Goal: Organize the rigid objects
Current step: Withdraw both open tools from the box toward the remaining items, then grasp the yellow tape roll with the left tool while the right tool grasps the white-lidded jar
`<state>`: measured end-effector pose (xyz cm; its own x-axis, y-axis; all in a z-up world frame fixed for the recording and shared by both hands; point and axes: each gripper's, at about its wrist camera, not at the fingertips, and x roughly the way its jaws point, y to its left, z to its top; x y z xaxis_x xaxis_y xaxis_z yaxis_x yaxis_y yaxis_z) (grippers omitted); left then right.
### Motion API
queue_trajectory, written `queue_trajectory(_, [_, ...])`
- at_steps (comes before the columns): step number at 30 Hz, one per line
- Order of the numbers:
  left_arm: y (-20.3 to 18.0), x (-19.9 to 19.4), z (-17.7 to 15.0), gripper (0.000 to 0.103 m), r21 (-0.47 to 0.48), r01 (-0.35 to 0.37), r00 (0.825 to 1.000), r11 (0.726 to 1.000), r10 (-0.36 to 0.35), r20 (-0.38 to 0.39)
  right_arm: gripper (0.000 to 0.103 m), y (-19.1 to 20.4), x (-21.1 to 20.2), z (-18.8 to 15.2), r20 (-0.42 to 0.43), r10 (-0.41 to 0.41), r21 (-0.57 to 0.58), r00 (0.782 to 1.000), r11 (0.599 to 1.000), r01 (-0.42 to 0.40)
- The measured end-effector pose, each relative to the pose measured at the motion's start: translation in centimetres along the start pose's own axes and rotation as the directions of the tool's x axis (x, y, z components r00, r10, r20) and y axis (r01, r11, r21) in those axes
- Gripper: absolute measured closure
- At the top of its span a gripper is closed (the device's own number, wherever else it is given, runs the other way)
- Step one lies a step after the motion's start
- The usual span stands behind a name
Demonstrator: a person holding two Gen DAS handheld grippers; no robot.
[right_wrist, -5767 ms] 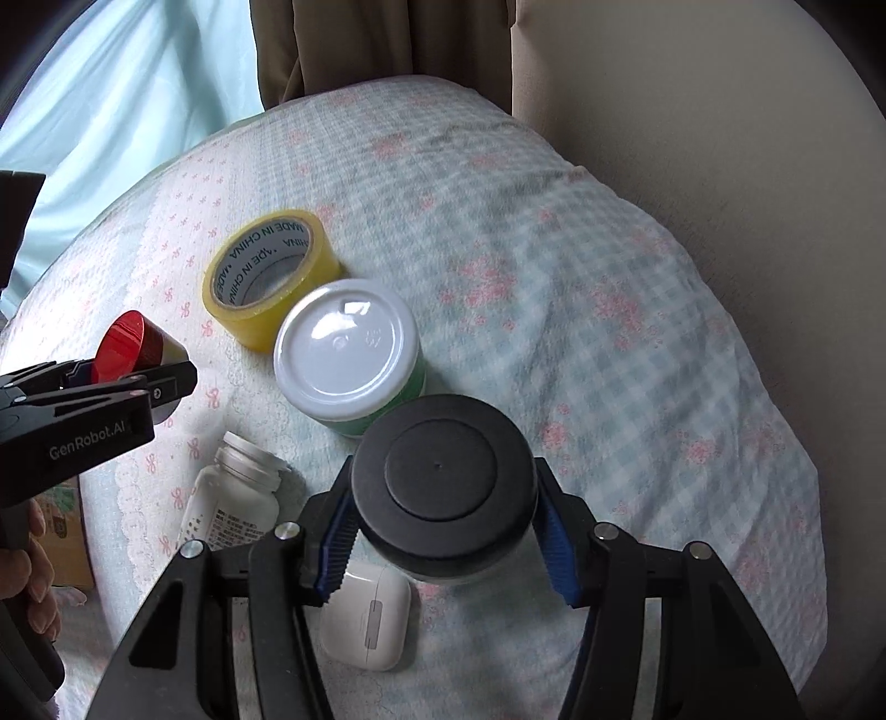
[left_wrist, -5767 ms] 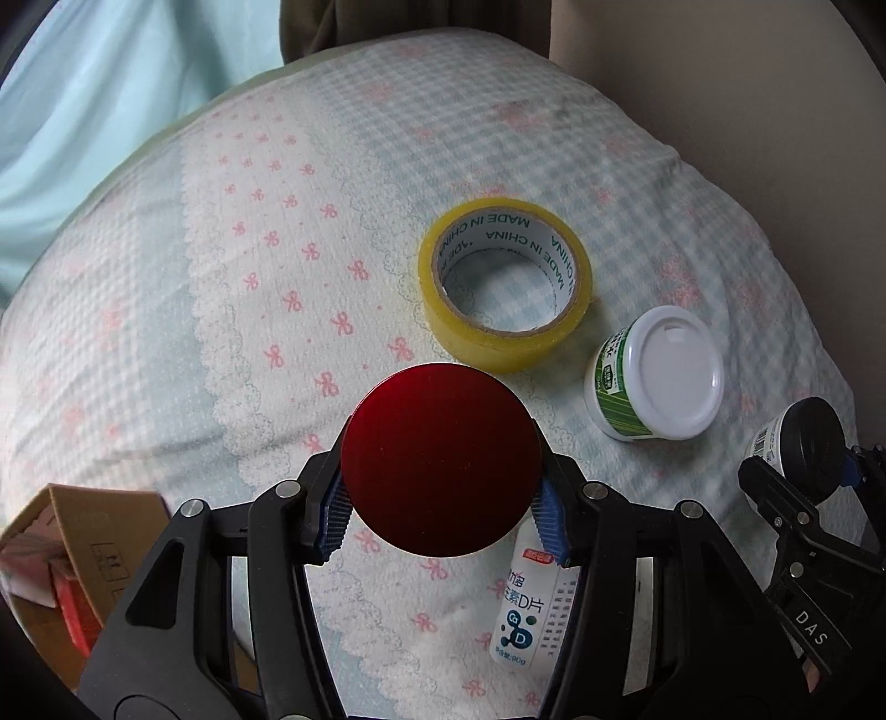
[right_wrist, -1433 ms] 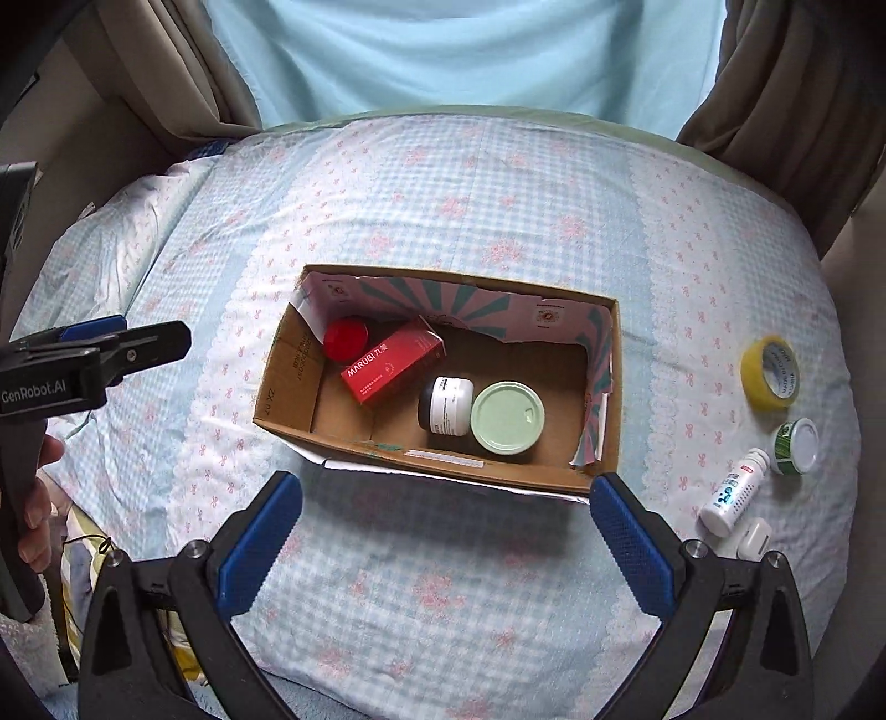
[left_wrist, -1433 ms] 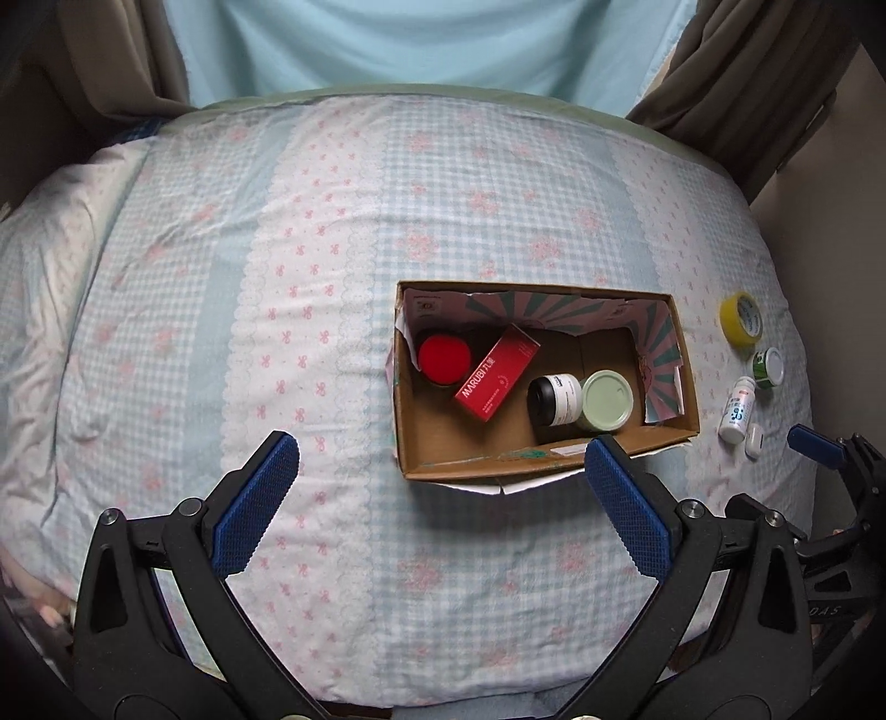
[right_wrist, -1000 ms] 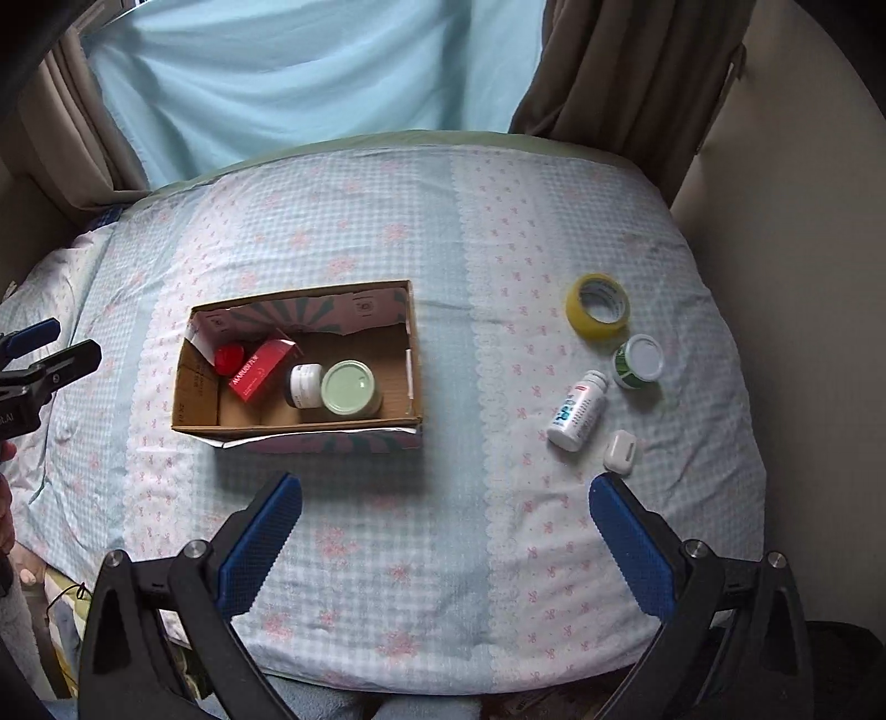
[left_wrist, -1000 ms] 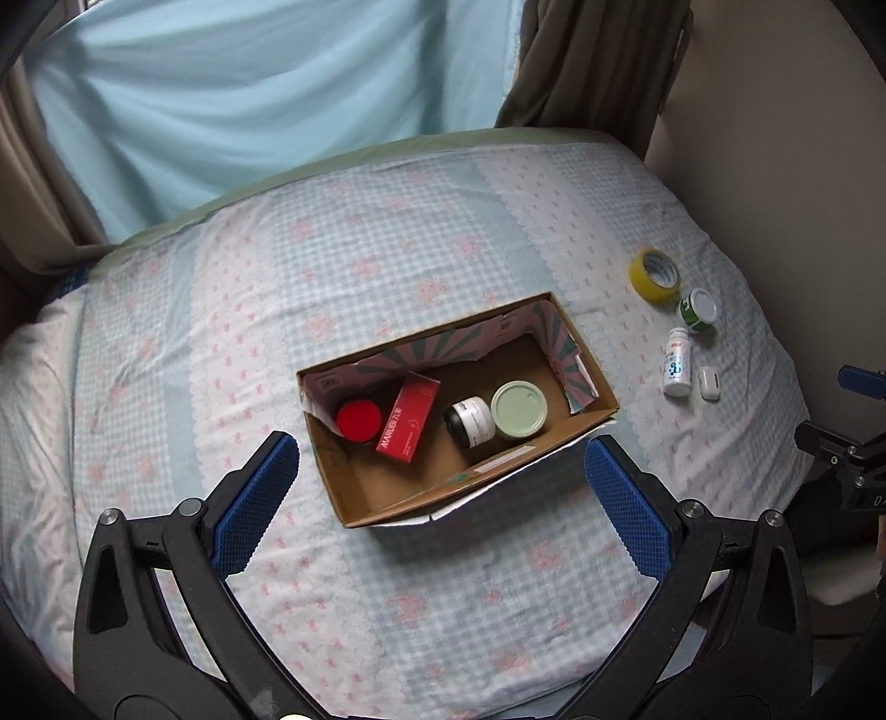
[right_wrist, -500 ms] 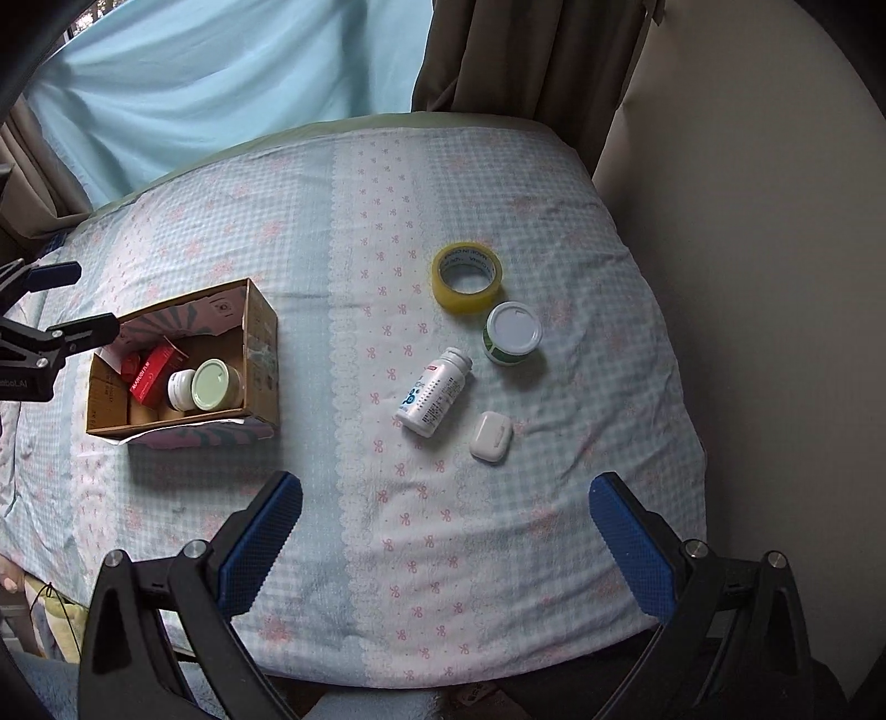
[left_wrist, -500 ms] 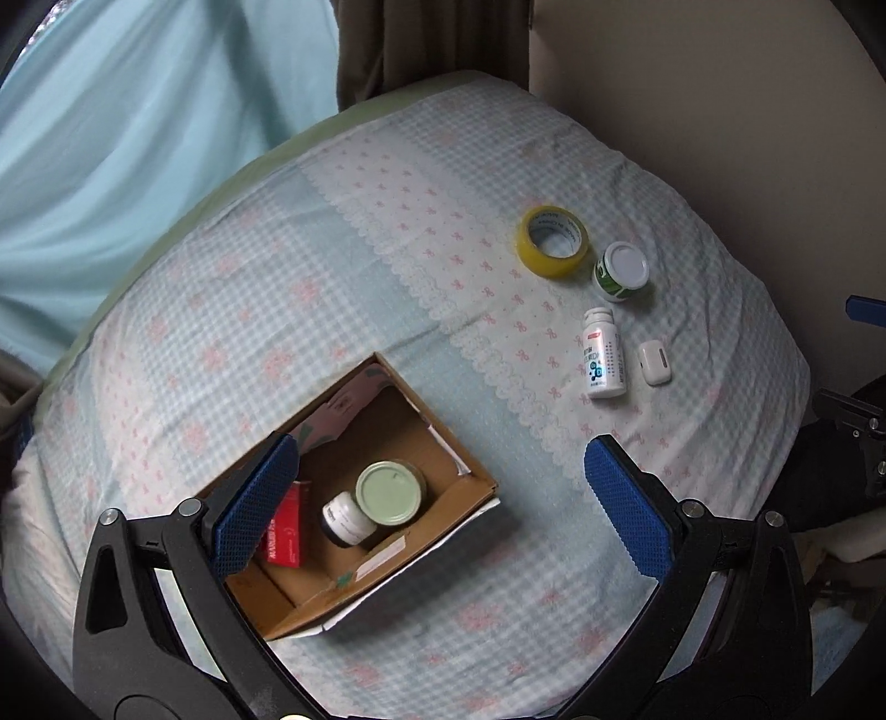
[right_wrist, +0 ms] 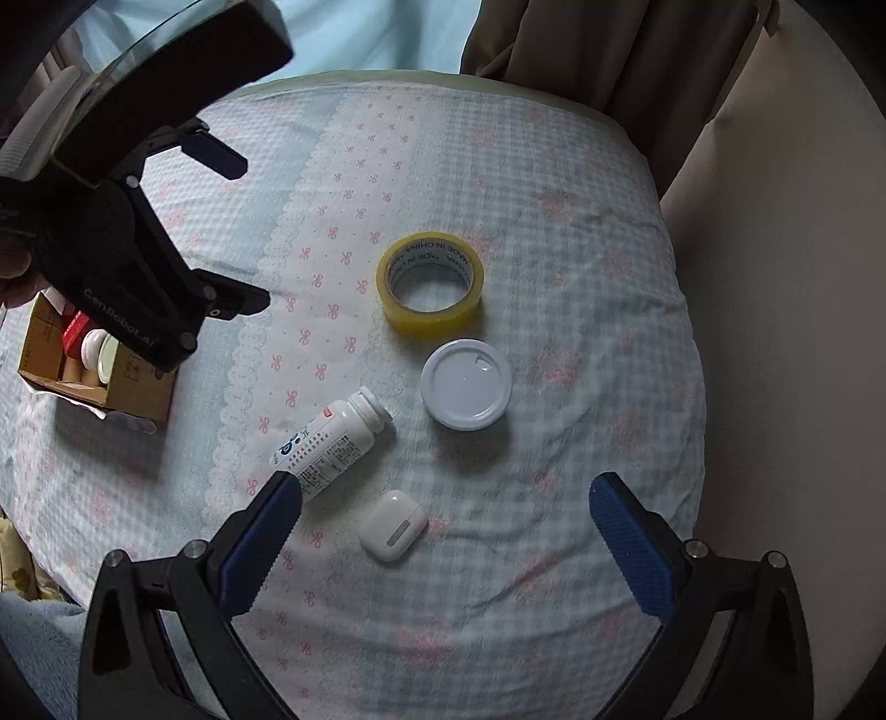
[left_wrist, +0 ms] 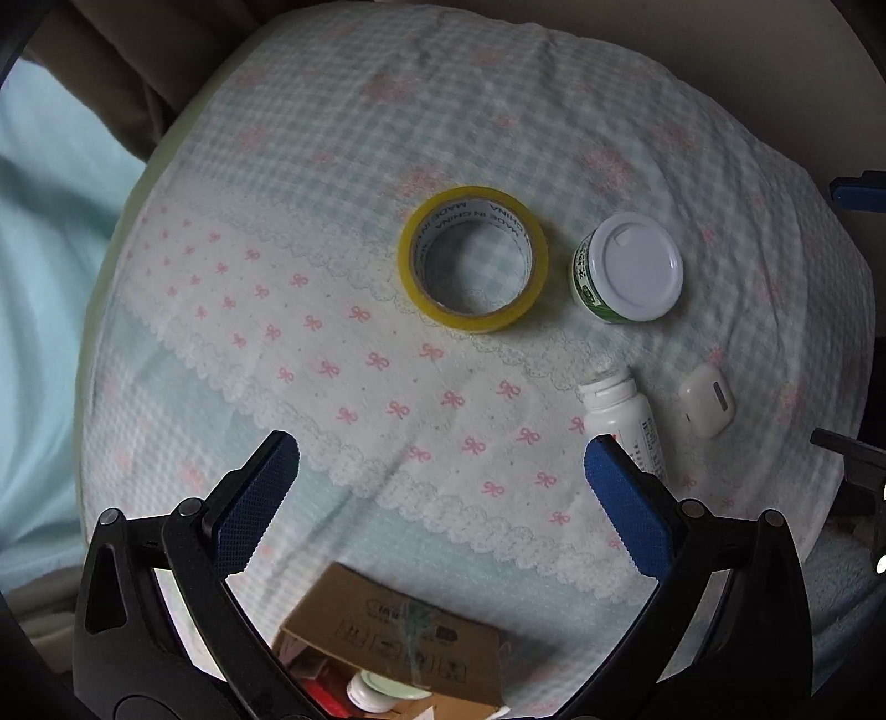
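Observation:
A yellow tape roll lies flat on the bed. Right of it in the left wrist view stands a green jar with a white lid. A white pill bottle lies on its side, and a white earbud case lies beside it. My left gripper is open and empty, above the bedsheet short of the tape; it also shows in the right wrist view. My right gripper is open and empty, over the earbud case.
A cardboard box holding a red box and jars sits on the bed, below my left gripper. A beige wall runs along the right side of the bed. Brown curtains hang at the back.
Both grippers have moved away from the box and down towards the loose items at the bed's right end, which now look much larger. Earlier each held a jar; both jaws are now empty.

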<state>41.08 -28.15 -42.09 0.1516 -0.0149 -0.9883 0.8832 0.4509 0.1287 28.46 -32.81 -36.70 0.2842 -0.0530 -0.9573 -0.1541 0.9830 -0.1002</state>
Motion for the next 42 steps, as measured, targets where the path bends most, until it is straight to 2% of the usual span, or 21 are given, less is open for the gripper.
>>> queue_trajectory(7, [-1.1, 8.9, 3.8, 0.0, 0.101, 0.009, 0.997, 0.995, -0.001, -0.078, 0.0, -1.9, 7.3, -0.3, 0.034, 0.048, 0.07, 0.998, 0.996, -0.051])
queue_trajectory(16, [-1.5, 13.0, 6.6, 0.0, 0.122, 0.05, 0.998, 0.991, -0.046, -0.041, 0.0, -2.8, 11.7, 0.5, 0.095, 0.091, 0.168, 0.991, 0.98, -0.106])
queue_trajectory(19, [-1.7, 13.3, 7.1, 0.0, 0.132, 0.072, 0.997, 0.989, -0.069, -0.024, 0.001, -2.5, 12.7, 0.7, 0.11, 0.097, 0.154, 0.989, 0.982, -0.113])
queue_trajectory(22, [-2.2, 13.0, 7.6, 0.001, 0.156, 0.076, 0.997, 0.985, -0.077, -0.001, 0.017, -2.0, 13.3, 1.0, 0.118, 0.111, 0.135, 0.987, 0.983, -0.127])
queue_trajectory(24, [-2.4, 12.7, 7.8, 0.005, 0.164, 0.09, 0.996, 0.982, -0.093, 0.008, 0.029, -1.9, 13.6, 1.1, 0.114, 0.094, 0.128, 0.989, 0.986, -0.109])
queue_trajectory(26, [-2.4, 12.5, 8.0, 0.006, 0.156, 0.094, 0.995, 0.983, -0.097, 0.012, 0.034, -2.1, 13.6, 1.1, 0.116, 0.09, 0.133, 0.989, 0.986, -0.106])
queue_trajectory(34, [-2.1, 11.8, 7.9, 0.007, 0.155, 0.094, 0.995, 0.983, -0.099, 0.023, 0.035, -2.1, 13.3, 0.9, 0.116, 0.086, 0.135, 0.989, 0.986, -0.102])
queue_trajectory(42, [-1.5, 8.3, 7.5, 0.007, 0.152, 0.085, 0.993, 0.985, -0.096, 0.067, 0.035, -2.6, 12.8, 0.7, 0.122, 0.076, 0.156, 0.99, 0.983, -0.095])
